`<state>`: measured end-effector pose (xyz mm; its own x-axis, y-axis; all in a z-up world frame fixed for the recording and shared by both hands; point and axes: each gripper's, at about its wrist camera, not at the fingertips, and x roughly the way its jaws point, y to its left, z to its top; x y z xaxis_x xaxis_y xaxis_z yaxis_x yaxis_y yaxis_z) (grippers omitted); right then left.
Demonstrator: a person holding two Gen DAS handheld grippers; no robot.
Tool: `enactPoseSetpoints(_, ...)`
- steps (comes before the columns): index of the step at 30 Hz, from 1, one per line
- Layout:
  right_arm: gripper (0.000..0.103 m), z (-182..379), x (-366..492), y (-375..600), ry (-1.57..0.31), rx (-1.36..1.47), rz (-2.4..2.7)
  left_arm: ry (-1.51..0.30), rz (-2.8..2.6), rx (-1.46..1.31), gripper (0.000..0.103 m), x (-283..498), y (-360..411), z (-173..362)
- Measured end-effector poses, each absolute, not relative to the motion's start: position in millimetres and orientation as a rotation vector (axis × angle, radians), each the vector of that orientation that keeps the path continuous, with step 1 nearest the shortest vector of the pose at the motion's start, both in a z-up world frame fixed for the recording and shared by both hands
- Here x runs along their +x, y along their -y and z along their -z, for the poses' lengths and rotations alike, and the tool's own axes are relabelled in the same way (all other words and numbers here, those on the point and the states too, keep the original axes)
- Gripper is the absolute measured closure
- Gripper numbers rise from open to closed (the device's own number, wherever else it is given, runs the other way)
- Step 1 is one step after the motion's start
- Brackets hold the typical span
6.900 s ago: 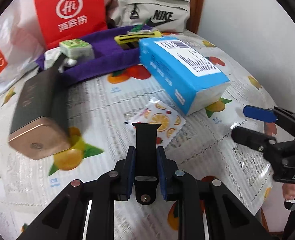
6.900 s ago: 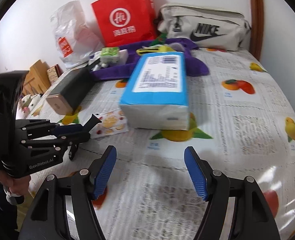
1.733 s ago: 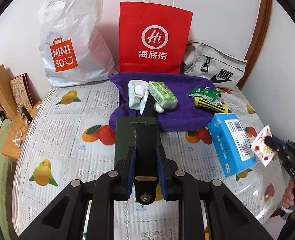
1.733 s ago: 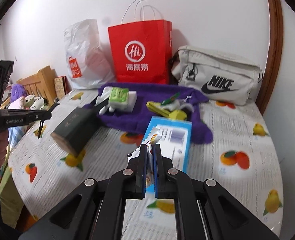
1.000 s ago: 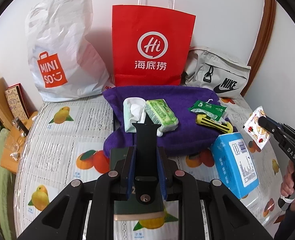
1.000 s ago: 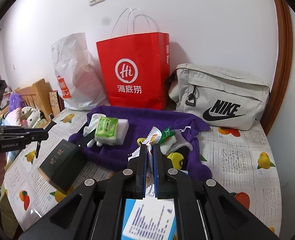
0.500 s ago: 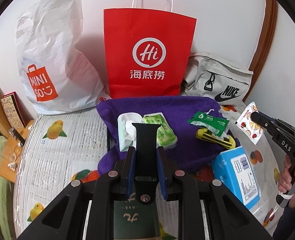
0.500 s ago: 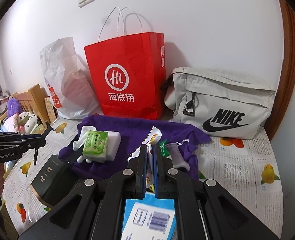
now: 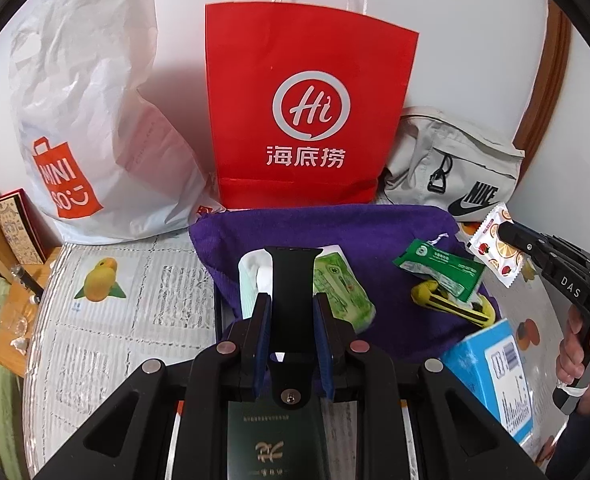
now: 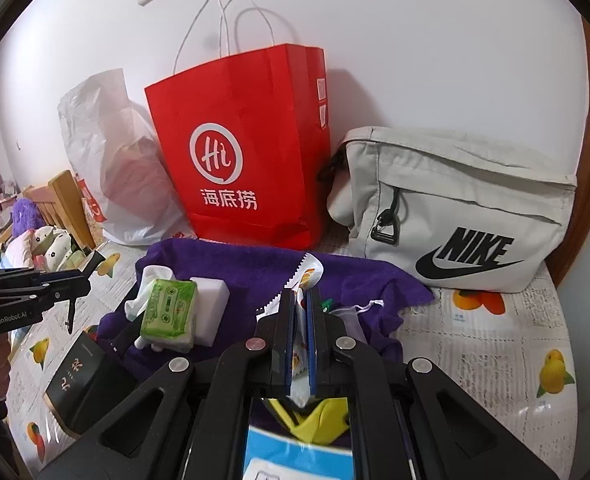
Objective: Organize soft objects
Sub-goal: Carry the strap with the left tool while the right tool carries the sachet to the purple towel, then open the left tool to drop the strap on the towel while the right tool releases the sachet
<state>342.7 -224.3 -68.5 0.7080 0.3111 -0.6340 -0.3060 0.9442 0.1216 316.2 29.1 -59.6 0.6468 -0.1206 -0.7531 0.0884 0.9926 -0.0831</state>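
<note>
My left gripper point(image 9: 293, 300) is shut on a black watch strap point(image 9: 293, 280) and holds it above the near edge of a purple towel point(image 9: 367, 236). My right gripper point(image 10: 302, 294) is shut on a fruit-print sachet point(image 10: 305, 276), held in the air over the towel point(image 10: 247, 264); the sachet also shows in the left wrist view point(image 9: 493, 244). On the towel lie a green tissue pack point(image 9: 341, 288), a white pack point(image 9: 251, 280), a green sachet point(image 9: 439, 264) and a yellow item point(image 9: 451, 304).
A red paper bag point(image 9: 303, 108), a white Miniso bag point(image 9: 83, 120) and a grey Nike bag point(image 9: 451, 168) stand along the wall. A blue tissue box point(image 9: 495, 368) and a dark green box point(image 9: 275, 440) sit on the fruit-print table cover point(image 9: 127, 300).
Both grippers moved forward toward the towel and the bags, each holding its item. The bags loom larger and the blue box has slid lower in view.
</note>
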Motion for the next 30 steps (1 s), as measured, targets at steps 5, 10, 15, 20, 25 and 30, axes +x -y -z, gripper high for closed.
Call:
enactPoseSetpoints(5,0.097,75.2,357.1,218.0,-0.725,0.005,-0.353,-0.878,0.13,-0.054,0.083,331.2,-28.2,67.6)
enactPoseSetpoints(10,0.097,90.0,371.0,211.3,-0.766,-0.008,-0.367,-0.902,0.135,-0.055,0.083,347.3,-25.1,78.8)
enactPoseSetpoints(15,0.097,109.1,383.2,211.2,-0.821,0.003,-0.357,-0.933,0.145,-0.072,0.083,363.3,-23.3,92.1)
enactPoseSetpoints(20,0.096,123.6,392.2,212.1,-0.867,0.005,-0.35,-0.959,0.143,-0.098,0.083,374.9,-25.3,102.8)
enactPoseSetpoints(25,0.095,131.4,396.1,213.3,-0.892,0.011,-0.345,-0.981,0.143,-0.106,0.082,381.0,-21.8,112.0)
enactPoseSetpoints(30,0.092,134.3,398.0,214.8,-0.905,0.013,-0.343,-0.988,0.143,-0.113,0.082,384.0,-21.4,115.8)
